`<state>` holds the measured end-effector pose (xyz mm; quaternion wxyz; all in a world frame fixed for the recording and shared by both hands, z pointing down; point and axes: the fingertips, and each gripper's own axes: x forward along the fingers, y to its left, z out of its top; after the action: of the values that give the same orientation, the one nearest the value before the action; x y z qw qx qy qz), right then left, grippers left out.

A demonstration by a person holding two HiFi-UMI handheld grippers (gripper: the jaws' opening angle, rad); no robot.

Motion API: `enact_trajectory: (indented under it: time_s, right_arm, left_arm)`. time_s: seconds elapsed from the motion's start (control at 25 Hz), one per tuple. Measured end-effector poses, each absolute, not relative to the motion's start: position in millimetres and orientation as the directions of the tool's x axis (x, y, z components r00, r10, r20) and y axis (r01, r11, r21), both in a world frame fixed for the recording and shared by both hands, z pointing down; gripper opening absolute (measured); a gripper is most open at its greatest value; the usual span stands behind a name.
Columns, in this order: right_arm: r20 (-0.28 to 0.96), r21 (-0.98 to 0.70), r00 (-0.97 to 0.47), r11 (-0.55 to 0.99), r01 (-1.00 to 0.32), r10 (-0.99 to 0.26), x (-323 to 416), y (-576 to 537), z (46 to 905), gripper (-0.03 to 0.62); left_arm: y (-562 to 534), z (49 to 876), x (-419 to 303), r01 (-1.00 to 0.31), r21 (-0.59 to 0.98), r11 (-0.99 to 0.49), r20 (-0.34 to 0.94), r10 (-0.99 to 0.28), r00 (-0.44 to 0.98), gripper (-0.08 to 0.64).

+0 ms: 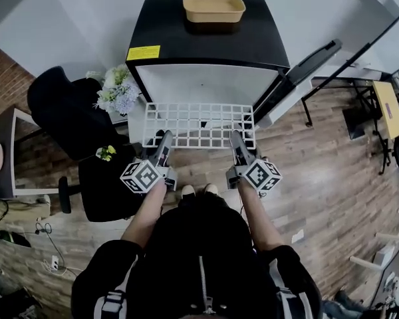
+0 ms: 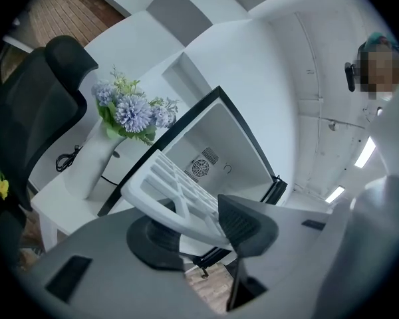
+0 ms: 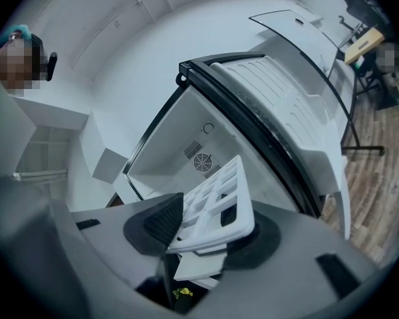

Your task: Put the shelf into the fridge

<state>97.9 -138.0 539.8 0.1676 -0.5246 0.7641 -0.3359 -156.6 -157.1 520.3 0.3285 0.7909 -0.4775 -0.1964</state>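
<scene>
Carrying the shelf (image 1: 199,125) up to the open fridge (image 1: 206,82) is judged to be the step in hand. To the left of the left tongs (image 2: 201,219), a bunch of flowers (image 2: 130,111) is seen on a white table (image 2: 66,191). The left tongs are clenched on the shelf's near edge toward its left corner, the white grid being pinched between the two pads. The shelf is held between both tongs and ahead of them, its far edge at the fridge's mouth; whether the opening has been crossed cannot be told. The right tongs (image 3: 203,226) are likewise clenched on the near edge, by the right corner. Beyond them and to their right, the door (image 3: 286,105) stands wide open. For the next move, an even forward push by both tongs is called for, with the shelf held level and its side edges lined up with whatever supports the inner walls carry; these cannot be made out here.
</scene>
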Motion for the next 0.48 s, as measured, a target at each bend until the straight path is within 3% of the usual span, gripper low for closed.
enact_trajectory:
  time_s: [0.48]
  right_arm:
    - [0.108, -0.694, -0.421, 0.235, -0.681, -0.901, 111.2, -171.1, 547.1, 0.178]
  left_arm:
    - [-183.7, 528.2, -144.0, -0.632, 0.718, -0.291, 0.019, -0.900, 0.436, 0.169]
